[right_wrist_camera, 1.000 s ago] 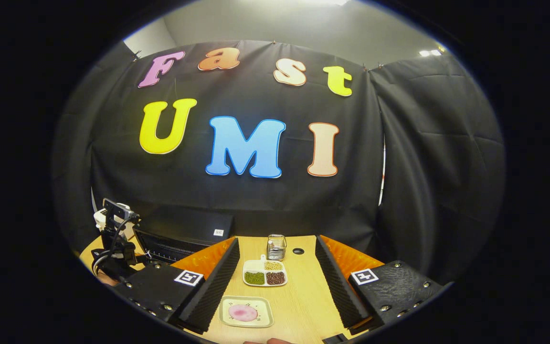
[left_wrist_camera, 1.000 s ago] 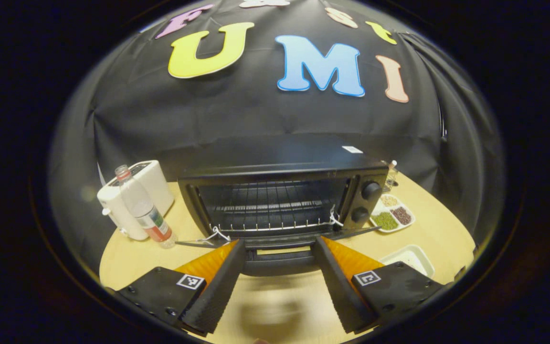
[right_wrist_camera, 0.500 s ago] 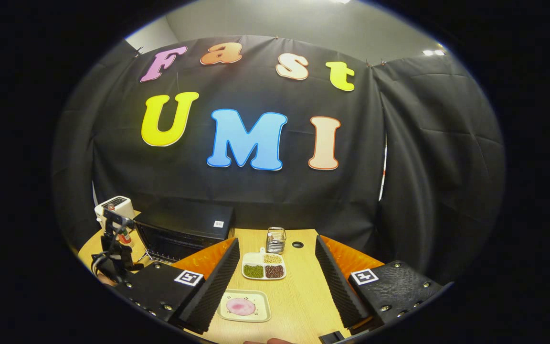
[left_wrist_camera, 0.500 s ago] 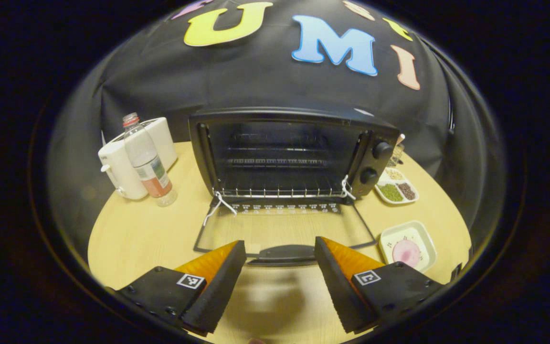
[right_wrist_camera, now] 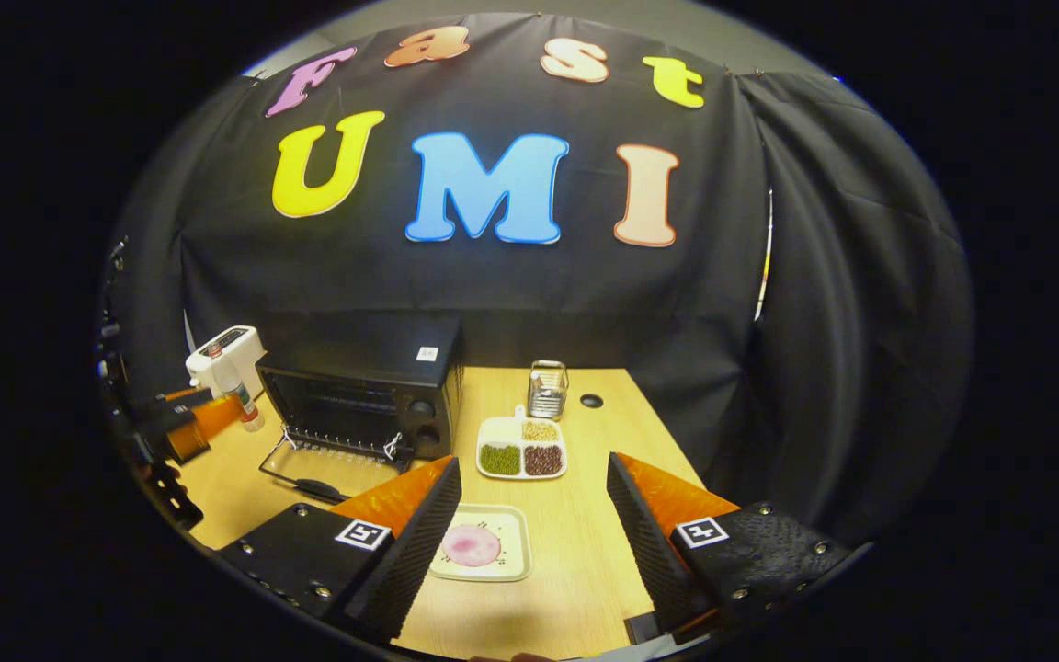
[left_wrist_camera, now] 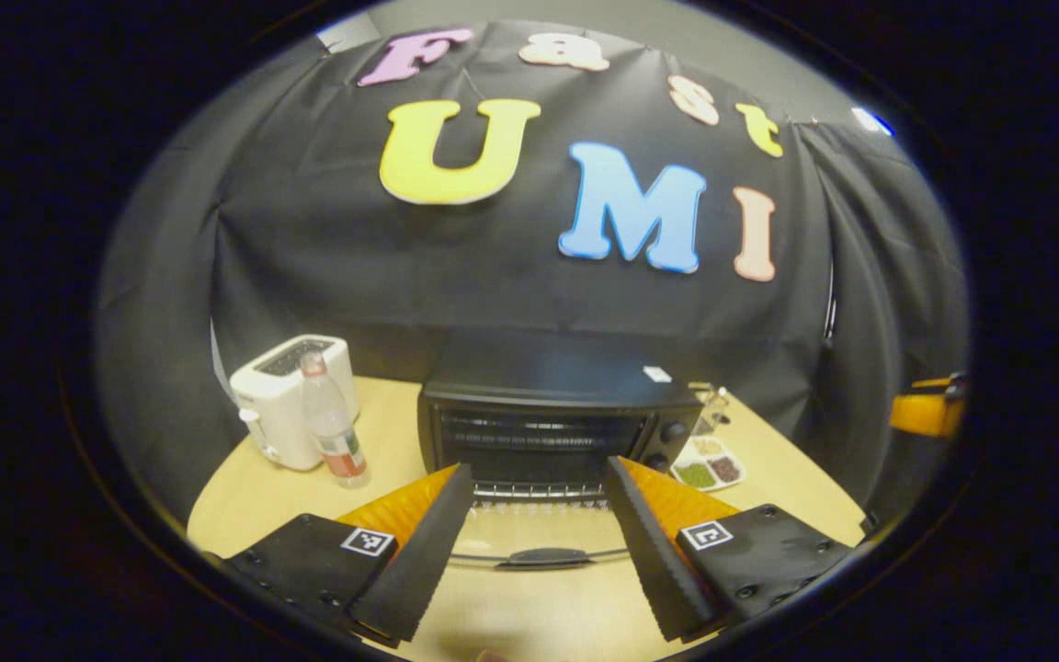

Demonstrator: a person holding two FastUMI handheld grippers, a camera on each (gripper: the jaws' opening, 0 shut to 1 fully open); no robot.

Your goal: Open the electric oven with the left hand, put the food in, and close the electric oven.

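Observation:
The black electric oven (left_wrist_camera: 548, 428) stands mid-table with its glass door (left_wrist_camera: 539, 533) folded down flat, handle (left_wrist_camera: 537, 556) toward me and the wire rack showing inside. My left gripper (left_wrist_camera: 539, 471) is open and empty, held back from the door and a little above it. In the right gripper view the oven (right_wrist_camera: 364, 391) is at the left with its door (right_wrist_camera: 309, 460) down. The pink round food lies on a square white plate (right_wrist_camera: 479, 547) beside my left finger. My right gripper (right_wrist_camera: 534, 469) hangs open above the table, touching nothing. The left gripper (right_wrist_camera: 185, 428) shows at the far left.
A white toaster (left_wrist_camera: 286, 400) and a water bottle (left_wrist_camera: 332, 437) stand left of the oven. A divided tray of beans (right_wrist_camera: 522, 448) and a small wire holder (right_wrist_camera: 548, 389) sit to its right. The wooden table (right_wrist_camera: 585, 552) ends at the black cloth wall.
The oven door went from half lowered to lying flat. My left gripper let go of it and drew back and up. My right gripper tipped down toward the plate and oven.

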